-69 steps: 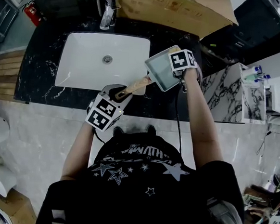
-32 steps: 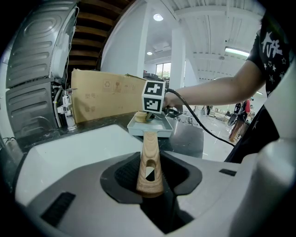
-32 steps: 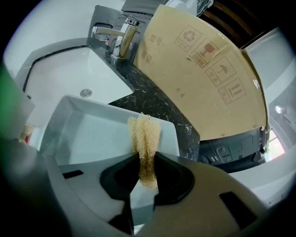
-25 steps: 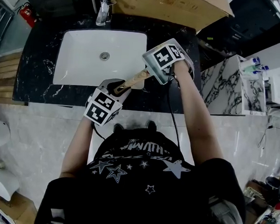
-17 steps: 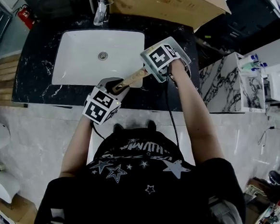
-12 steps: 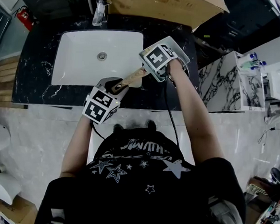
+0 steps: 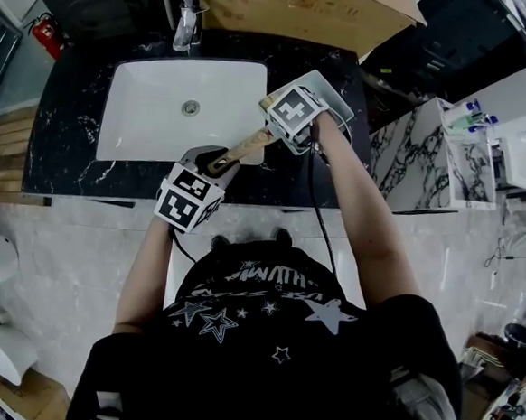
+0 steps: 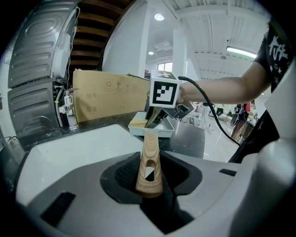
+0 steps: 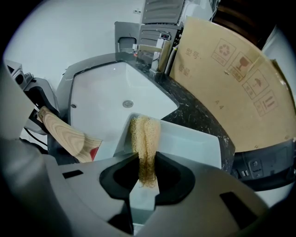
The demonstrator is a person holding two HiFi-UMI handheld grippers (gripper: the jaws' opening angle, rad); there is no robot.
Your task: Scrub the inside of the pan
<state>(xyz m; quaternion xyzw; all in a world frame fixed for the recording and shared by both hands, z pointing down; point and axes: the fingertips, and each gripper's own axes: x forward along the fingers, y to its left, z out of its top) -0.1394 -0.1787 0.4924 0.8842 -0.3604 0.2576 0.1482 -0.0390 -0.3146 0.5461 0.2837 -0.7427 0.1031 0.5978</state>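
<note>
A pale square pan (image 7: 334,85) with a wooden handle (image 7: 241,147) is held over the black counter beside the sink. My left gripper (image 7: 214,163) is shut on the handle's end (image 8: 149,162), and the pan (image 8: 158,130) shows straight ahead of it. My right gripper (image 7: 287,107) reaches down into the pan, its marker cube hiding most of the inside. It is shut on a yellow scrub sponge (image 9: 145,141) whose far end lies against the pan's floor (image 9: 194,148) near the left wall. The handle (image 9: 64,132) runs off to the left in the right gripper view.
A white sink basin (image 7: 152,123) with a drain lies left of the pan, and a faucet (image 7: 188,13) stands behind it. A large cardboard box (image 7: 297,3) leans at the back of the counter. A marble-patterned unit (image 7: 421,163) stands to the right.
My right gripper came down over the pan's inside and slid slightly left toward the handle side. The left gripper and handle shifted only a little.
</note>
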